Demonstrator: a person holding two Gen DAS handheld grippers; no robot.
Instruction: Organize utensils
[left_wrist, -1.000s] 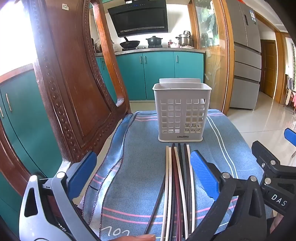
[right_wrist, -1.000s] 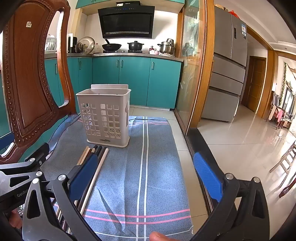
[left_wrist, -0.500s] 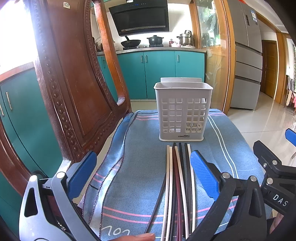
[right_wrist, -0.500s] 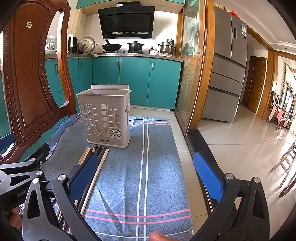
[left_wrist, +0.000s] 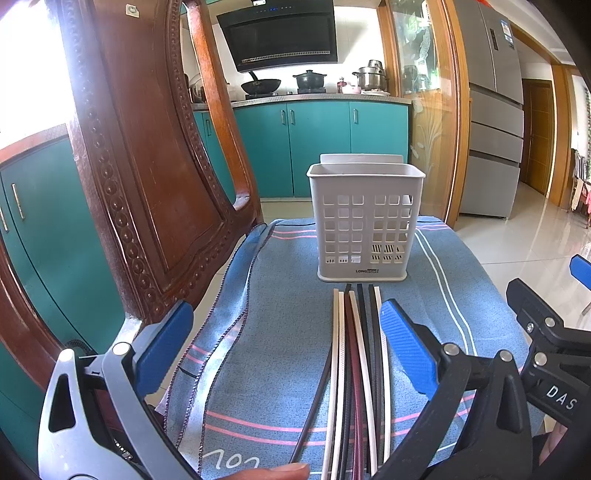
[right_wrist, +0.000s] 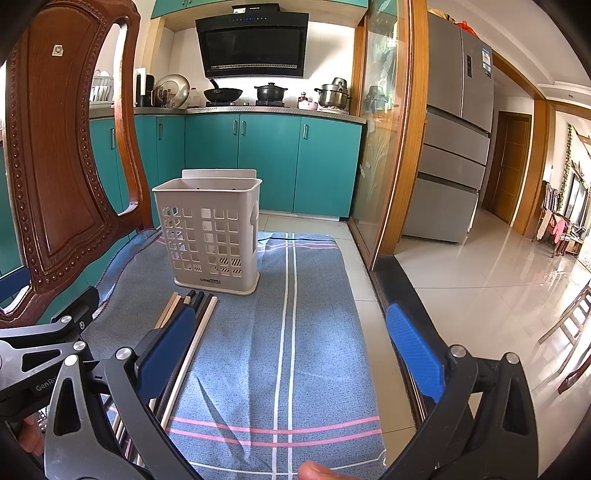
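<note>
Left wrist view: left gripper (left_wrist: 284, 336) spread wide, nothing between the blue pads (left_wrist: 404, 347), hovering low over a blue striped cloth (left_wrist: 280, 280). Bundle of chopsticks (left_wrist: 356, 354) lying flat on the cloth, white, black and dark red sticks side by side, running lengthwise from the bottom edge up toward a white slotted basket (left_wrist: 364, 221). Far tips just short of the basket's base, not touching it. One black stick splayed off to the left near the bottom. Most of the bundle between the two fingers in the picture, closer to the right-hand pad. Basket upright, nothing visible through its slots. Carved wooden chair back (left_wrist: 147, 166) close on the left, teal cabinets (left_wrist: 314, 147) behind. Fingertip (left_wrist: 280, 470) at the bottom edge.

Right wrist view: right gripper (right_wrist: 295, 339) also spread wide and holding nothing, over the bare right half of the cloth (right_wrist: 295, 314). Chopsticks (right_wrist: 201, 325) off to its left, partly behind the left-hand blue pad (right_wrist: 166, 350). Basket (right_wrist: 210, 232) further back, left of the white double stripe. Black frame of the other tool at far left, grey fridge (right_wrist: 454, 147) at right.
</note>
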